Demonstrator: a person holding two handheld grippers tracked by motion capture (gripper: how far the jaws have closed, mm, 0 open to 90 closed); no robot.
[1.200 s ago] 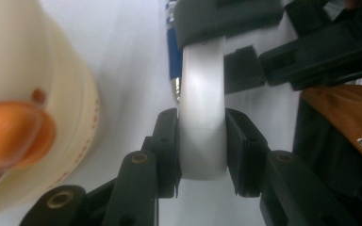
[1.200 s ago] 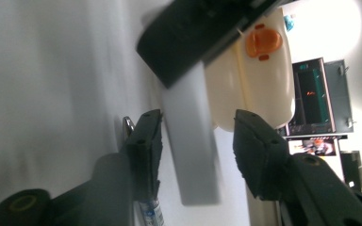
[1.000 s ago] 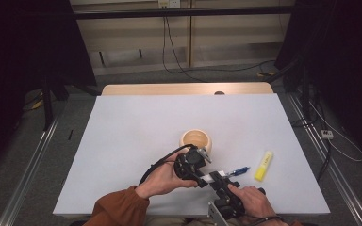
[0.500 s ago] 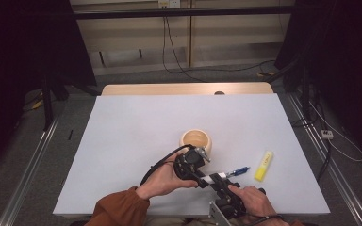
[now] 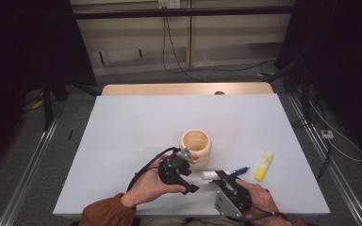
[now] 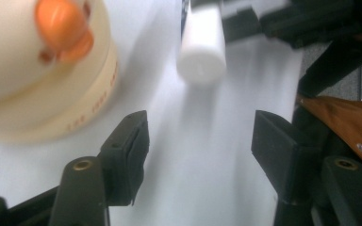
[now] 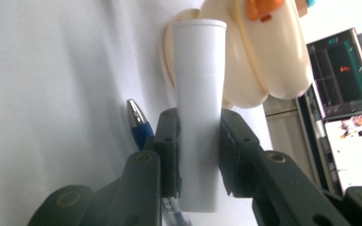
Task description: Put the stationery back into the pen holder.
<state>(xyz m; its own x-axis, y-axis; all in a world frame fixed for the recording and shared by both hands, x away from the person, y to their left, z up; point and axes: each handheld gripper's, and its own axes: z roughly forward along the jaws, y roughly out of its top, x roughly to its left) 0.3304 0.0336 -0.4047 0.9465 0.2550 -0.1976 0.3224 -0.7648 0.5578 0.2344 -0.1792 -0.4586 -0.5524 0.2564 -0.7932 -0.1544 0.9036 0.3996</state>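
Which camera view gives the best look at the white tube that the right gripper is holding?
The right gripper view: the white tube runs nearly full length up the frame, clamped between that gripper's jaws. The left gripper view shows just its blurred round end. The high view shows a small white stub ahead of the right gripper.

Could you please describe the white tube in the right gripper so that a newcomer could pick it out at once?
Start at the round cream pot near the middle of the white table. Just in front of it, the right gripper clamps the white tube. Unlike the blue pen and yellow marker beside it, it is plain white.
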